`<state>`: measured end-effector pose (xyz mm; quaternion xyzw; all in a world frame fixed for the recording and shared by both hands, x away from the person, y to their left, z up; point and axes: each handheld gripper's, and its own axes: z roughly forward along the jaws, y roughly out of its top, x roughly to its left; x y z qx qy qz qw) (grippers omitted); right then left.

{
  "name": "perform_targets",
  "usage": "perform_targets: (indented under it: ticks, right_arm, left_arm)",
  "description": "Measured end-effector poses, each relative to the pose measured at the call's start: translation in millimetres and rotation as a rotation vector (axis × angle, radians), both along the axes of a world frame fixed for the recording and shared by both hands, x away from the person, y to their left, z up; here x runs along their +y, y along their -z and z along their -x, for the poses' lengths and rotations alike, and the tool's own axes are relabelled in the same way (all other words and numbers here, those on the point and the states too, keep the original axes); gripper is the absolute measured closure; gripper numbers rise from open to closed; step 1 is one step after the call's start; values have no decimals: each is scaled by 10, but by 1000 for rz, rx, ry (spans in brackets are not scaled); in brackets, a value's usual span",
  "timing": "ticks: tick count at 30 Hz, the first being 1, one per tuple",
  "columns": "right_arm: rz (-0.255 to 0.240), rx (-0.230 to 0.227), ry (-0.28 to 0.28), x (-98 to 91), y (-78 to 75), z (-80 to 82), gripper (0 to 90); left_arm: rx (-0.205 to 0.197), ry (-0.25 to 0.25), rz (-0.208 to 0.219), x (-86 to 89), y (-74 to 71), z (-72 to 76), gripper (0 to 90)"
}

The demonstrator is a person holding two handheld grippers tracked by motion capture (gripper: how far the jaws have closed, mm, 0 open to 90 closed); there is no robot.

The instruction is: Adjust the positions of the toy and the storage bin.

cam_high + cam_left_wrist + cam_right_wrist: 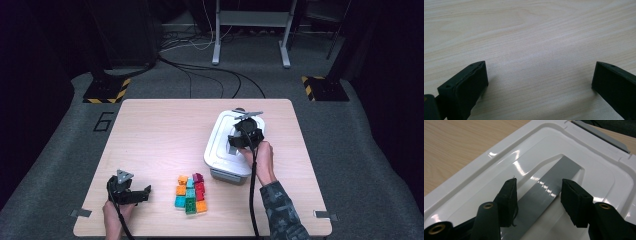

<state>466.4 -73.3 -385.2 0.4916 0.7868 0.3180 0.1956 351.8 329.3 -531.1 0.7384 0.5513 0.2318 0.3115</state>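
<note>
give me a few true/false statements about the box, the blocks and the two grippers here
1. The right gripper is over the white box lid, its jaws either side of the grey handle strip. True.
2. The lid is off the box. False: it sits on the box.
3. The left gripper has nothing between its jaws. True: they stand wide open over bare table.
4. The coloured blocks lie inside the box. False: they lie on the table beside it.
5. The left gripper touches the blocks. False: it rests apart from them.
</note>
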Motion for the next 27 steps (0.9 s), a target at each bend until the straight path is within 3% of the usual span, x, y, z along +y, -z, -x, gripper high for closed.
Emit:
perform_targets:
  ticks: [18,27]
  right_arm:
    - [10,-7,-2,-167,-15,33,583]
    - [-23,-2,-71,-218,-11,27,638]
  left_arm:
    - [0,1,-1,0,0,0,1]
    - [0,0,0,0,0,0,1]
